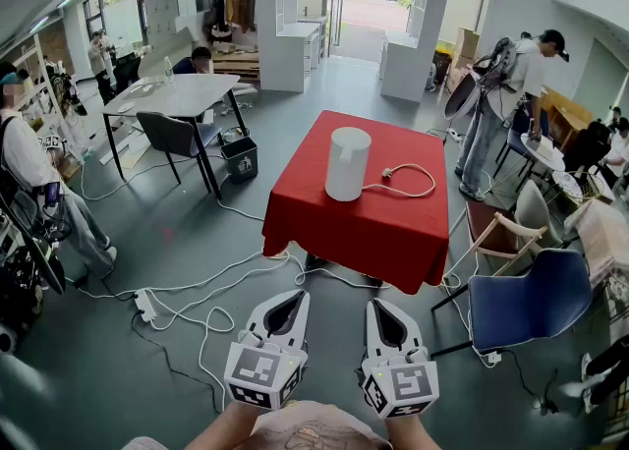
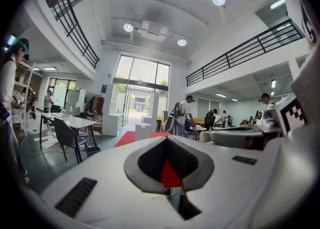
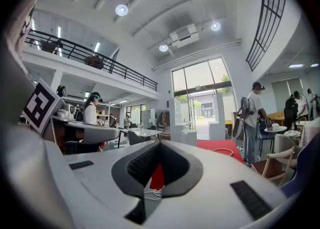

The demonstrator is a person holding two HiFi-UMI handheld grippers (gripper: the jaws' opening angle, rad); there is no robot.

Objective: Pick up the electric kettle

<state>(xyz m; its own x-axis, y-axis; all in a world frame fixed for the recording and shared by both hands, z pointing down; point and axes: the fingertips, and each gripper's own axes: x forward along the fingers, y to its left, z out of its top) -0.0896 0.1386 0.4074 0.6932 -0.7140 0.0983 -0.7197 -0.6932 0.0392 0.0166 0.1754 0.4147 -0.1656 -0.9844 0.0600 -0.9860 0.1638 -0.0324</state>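
Observation:
The white electric kettle (image 1: 348, 163) stands upright near the middle of a table with a red cloth (image 1: 393, 227). Its white cord (image 1: 408, 180) loops on the cloth to its right. Both grippers hang low at the near edge of the head view, well short of the table and pointing toward it. My left gripper (image 1: 298, 294) is shut with nothing in it, and my right gripper (image 1: 376, 303) beside it is shut and empty too. The left gripper view shows the kettle (image 2: 143, 131) small and far beyond the shut tips (image 2: 167, 139). In the right gripper view it (image 3: 189, 137) also stands far off.
White cables (image 1: 187, 306) and a power strip (image 1: 145, 306) lie on the grey floor between me and the table. A blue chair (image 1: 526, 306) and a wooden chair (image 1: 501, 237) stand at the table's right. A white desk (image 1: 177, 94) is back left. People stand around the room.

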